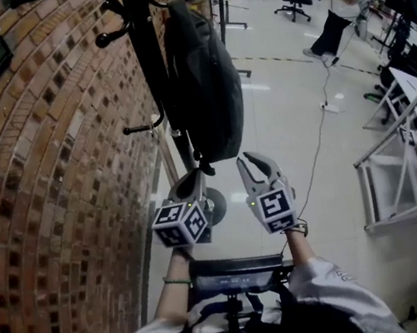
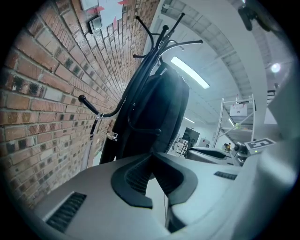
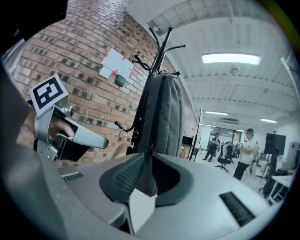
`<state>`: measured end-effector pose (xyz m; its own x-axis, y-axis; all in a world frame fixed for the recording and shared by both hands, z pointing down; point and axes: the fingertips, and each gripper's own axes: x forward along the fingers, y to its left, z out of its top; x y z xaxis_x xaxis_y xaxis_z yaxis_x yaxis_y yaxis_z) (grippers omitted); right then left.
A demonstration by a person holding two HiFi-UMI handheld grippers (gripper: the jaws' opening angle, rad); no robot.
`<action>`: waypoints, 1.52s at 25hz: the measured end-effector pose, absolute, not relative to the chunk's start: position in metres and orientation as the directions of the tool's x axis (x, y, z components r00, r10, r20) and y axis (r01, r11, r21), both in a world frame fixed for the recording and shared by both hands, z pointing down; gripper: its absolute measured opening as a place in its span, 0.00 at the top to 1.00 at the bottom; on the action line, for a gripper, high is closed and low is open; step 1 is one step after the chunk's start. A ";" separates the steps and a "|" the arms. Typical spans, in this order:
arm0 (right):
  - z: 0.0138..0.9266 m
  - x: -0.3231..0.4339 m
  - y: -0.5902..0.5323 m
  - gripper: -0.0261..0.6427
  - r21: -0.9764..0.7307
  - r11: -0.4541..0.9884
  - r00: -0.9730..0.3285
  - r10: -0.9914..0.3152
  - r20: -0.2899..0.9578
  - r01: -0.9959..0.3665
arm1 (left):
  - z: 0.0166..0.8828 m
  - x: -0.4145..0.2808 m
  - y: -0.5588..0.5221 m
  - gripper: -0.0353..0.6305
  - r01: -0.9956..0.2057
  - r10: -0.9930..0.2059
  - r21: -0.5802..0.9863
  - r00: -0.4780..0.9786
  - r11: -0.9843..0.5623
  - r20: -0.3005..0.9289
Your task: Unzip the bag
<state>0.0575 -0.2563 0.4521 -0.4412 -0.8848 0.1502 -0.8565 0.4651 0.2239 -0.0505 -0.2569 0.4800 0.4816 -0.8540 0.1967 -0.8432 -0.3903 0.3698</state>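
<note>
Bag (image 1: 207, 83) hem in closed left tongs (image 1: 198, 173) (pinch point itself hidden); right tongs (image 1: 259, 163) apart

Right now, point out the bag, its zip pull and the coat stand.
bag (image 1: 206, 76): head view, middle of its dark body.
zip pull (image 3: 150, 151): right gripper view, the tab low on the zip line.
coat stand (image 1: 143, 39): head view, upper part of its black pole.
</note>
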 end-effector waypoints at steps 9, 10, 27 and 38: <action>0.440 0.055 -0.248 0.89 -0.073 0.489 -0.494 -0.861 0.119 -0.869 | 0.481 -0.043 -0.253 0.94 -0.834 -0.843 0.368 0.501 -0.411 0.194; 0.438 0.054 -0.248 0.89 -0.084 0.492 -0.499 -0.859 0.112 -0.866 | 0.482 -0.043 -0.253 0.94 -0.835 -0.843 0.367 0.501 -0.411 0.196; 0.425 0.048 -0.244 0.89 -0.036 0.485 -0.487 -0.871 0.067 -0.874 | 0.475 -0.041 -0.249 0.94 -0.837 -0.846 0.361 0.498 -0.412 0.190; 0.412 0.046 -0.242 0.89 -0.051 0.494 -0.497 -0.865 0.074 -0.868 | 0.479 -0.042 -0.251 0.94 -0.837 -0.846 0.364 0.496 -0.408 0.193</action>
